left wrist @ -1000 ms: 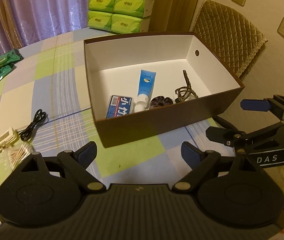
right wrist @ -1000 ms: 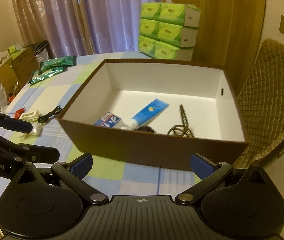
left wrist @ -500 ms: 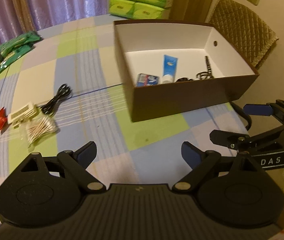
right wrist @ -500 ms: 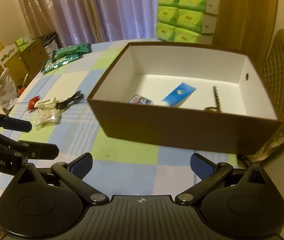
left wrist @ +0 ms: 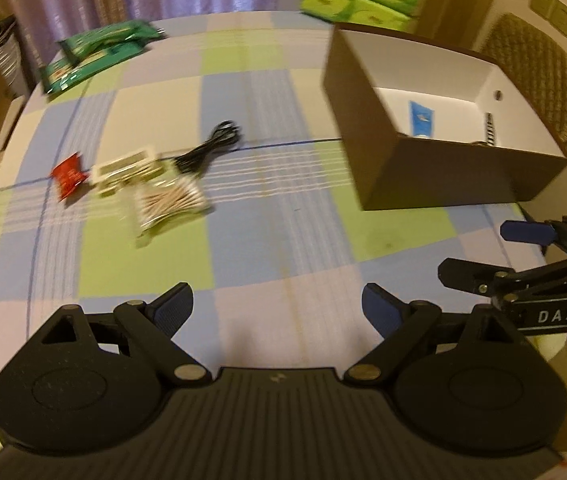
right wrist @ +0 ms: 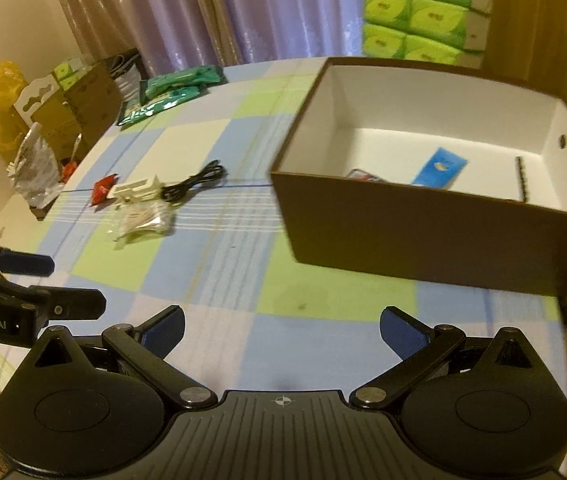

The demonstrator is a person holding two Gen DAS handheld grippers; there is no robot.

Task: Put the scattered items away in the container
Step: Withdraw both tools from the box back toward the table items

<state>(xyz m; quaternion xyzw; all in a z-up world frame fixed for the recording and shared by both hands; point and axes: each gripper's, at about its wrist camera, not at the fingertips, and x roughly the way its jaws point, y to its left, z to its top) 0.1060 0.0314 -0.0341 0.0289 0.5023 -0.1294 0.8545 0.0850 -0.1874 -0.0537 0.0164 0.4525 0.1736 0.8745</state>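
A: We've got the left gripper (left wrist: 277, 306) and right gripper (right wrist: 281, 326) both spread wide and empty, ready to pick

B: Cotton swabs (left wrist: 171, 204), cable (left wrist: 211, 148) at eleven on the counter (left wrist: 283, 240); box (left wrist: 443, 176) at one, mouth up to receive them

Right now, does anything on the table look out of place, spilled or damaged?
Nothing looks spilled or damaged. Four small items lie loose in a cluster left of the brown box: a black cable, a white holder, a red packet and a bag of cotton swabs. Both grippers, left and right, are open and empty.
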